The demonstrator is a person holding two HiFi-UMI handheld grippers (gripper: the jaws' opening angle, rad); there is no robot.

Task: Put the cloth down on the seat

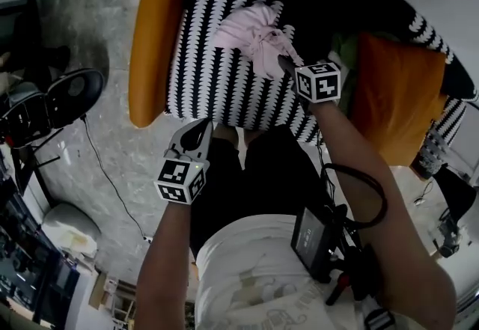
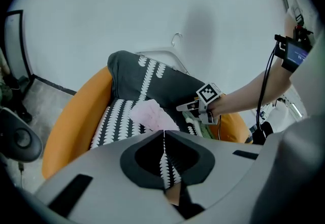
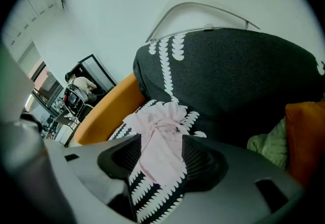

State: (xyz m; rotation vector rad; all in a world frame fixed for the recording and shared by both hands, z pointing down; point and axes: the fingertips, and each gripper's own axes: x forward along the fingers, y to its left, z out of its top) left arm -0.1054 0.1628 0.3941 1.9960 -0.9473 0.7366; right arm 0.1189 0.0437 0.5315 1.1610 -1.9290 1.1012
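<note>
Right fingers [image 3: 205, 159] stand apart, not gripping the cloth [image 1: 253, 38] lying bunched on the seat [image 1: 206, 85]; left fingers [image 2: 144, 157] are pressed together, empty. Withdraw straight up without snagging any fold

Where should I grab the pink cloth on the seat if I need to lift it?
Probably pinch the pink cloth at its bunched middle knot, coming down from the front of the patterned cushion: folds stand up there, while the cloth's edges lie flat.
</note>
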